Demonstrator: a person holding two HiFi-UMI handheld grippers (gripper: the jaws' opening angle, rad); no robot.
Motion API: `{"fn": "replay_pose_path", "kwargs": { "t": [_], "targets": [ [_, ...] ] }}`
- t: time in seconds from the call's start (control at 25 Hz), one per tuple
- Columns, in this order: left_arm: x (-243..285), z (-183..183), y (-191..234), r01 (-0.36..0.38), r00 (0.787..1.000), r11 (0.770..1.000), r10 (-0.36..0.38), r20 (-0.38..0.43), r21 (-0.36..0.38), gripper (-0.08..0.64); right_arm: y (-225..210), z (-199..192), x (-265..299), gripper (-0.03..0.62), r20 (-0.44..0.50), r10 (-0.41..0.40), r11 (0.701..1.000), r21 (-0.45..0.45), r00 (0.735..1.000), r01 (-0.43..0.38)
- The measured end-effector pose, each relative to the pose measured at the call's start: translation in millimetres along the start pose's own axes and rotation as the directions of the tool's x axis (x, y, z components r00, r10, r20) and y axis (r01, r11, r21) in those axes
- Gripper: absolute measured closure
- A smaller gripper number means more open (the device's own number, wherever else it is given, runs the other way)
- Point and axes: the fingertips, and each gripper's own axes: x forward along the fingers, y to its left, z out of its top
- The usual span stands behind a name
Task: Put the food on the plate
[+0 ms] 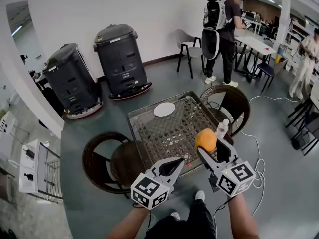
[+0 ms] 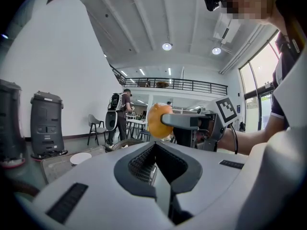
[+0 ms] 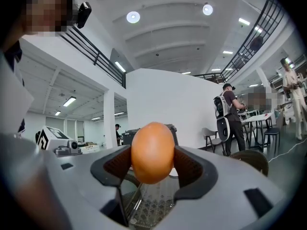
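From the head view, the right hand-held gripper [image 1: 207, 146] grips the orange food [image 1: 206, 139] above the near right of the surface [image 1: 164, 133]. The white plate [image 1: 164, 109] lies well apart at the far side. In the left gripper view, the left hand-held gripper [image 2: 156, 150] is closed, with nothing between its jaws. In the right gripper view, both jaws clamp the food.

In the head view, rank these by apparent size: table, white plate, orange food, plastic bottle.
1. table
2. orange food, though it is held up nearer the camera in the right gripper, so its lead over the plate is unsure
3. white plate
4. plastic bottle, partly hidden
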Motion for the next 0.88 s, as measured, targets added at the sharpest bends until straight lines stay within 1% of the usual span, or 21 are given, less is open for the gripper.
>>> {"fn": "replay_pose_path", "kwargs": {
  "t": [0.24,0.48,0.68,0.88],
  "targets": [
    [24.7,10.8,34.6,-0.071,0.997,0.997,0.071,0.016,-0.011,0.551,-19.8,9.5,44.4,0.307,-0.001,0.082,0.997,-0.006,0.997,-0.082],
    [61.7,22.4,72.5,-0.159,0.986,0.987,0.16,0.035,-0.036,0.551,-46.8,23.4,94.5,0.307,0.0,0.19,0.982,-0.026,0.982,-0.19],
    [88.6,36.7,102.3,-0.24,0.97,0.97,0.242,0.034,-0.043,0.551,-73.1,36.3,134.4,0.307,0.005,0.265,0.964,-0.016,0.964,-0.264],
    [108.1,48.6,129.8,-0.331,0.943,0.942,0.333,0.029,-0.049,0.551,-91.5,45.1,167.3,0.307,0.026,0.337,0.941,0.012,0.941,-0.338]
  ]
}}
